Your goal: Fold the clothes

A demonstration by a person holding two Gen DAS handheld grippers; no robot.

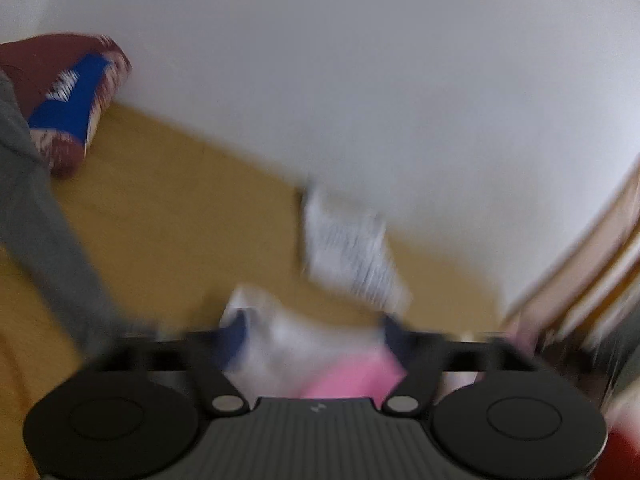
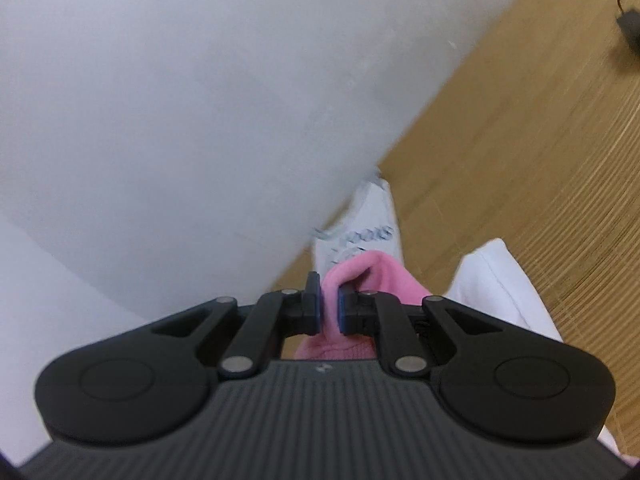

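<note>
1. Left wrist view, blurred: left gripper spread wide, pink cloth and a white garment lying between its fingers over the wooden floor; grip impossible to tell. Maroon-and-blue garment far left.
2. Right wrist view: right gripper pinched narrowly on the pink cloth, white garment just beside.
</note>
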